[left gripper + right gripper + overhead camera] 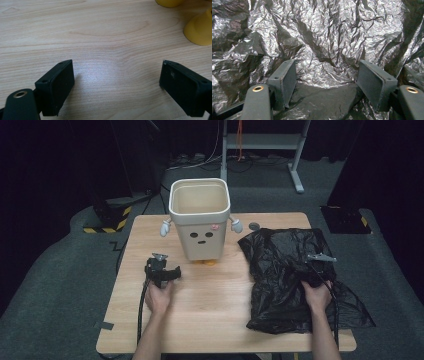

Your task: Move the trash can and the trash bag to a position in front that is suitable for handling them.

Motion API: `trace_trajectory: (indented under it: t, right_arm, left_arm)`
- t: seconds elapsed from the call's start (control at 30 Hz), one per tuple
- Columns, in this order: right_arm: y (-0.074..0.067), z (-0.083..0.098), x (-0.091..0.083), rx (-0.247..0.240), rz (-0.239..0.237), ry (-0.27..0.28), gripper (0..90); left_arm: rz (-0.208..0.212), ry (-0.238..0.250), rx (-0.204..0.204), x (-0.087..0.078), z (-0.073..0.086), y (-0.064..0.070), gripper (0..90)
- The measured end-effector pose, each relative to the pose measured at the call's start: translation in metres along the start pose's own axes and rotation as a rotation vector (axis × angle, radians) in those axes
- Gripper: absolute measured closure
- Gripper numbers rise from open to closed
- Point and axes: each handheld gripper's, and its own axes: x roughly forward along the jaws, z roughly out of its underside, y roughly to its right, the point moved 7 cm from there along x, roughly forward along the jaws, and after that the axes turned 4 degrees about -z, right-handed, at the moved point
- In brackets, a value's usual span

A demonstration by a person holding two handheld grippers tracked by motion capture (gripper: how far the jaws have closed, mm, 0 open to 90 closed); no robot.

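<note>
Crumpled black plastic bag (285, 270) lies spread across the table's right side.

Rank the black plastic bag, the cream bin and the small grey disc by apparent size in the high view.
1. black plastic bag, spread widest
2. cream bin
3. small grey disc, by far the smallest

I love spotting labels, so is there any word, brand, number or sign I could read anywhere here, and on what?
No readable text anywhere.
Cream plastic bin with a cartoon face: dot eyes, a mouth and a pink cheek mark, no letters.
Crumpled black plastic bag: plain.
Yellow-and-black hazard stripes on the floor: no words.
</note>
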Motion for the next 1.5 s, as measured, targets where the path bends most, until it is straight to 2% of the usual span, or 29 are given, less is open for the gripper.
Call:
trace_trajectory:
  t: [0.97,1.4,1.5]
  right_arm:
    - [-0.0008,0.0000,-0.0001,0.002,-0.001,-0.001,31.5]
    - [0.0000,0.0013,-0.0014,0.012,0.006,-0.019,26.3]
    - [-0.0014,0.0010,-0.0038,0.026,-0.018,-0.027,27.1]
  left_arm:
    - [-0.002,-0.001,-0.003,-0.0001,0.0000,0.0004,12.3]
    - [0.020,-0.004,0.010,-0.0015,0.0007,0.0004,12.9]
    - [0.022,-0.006,0.009,-0.0020,0.0004,0.0003,14.7]
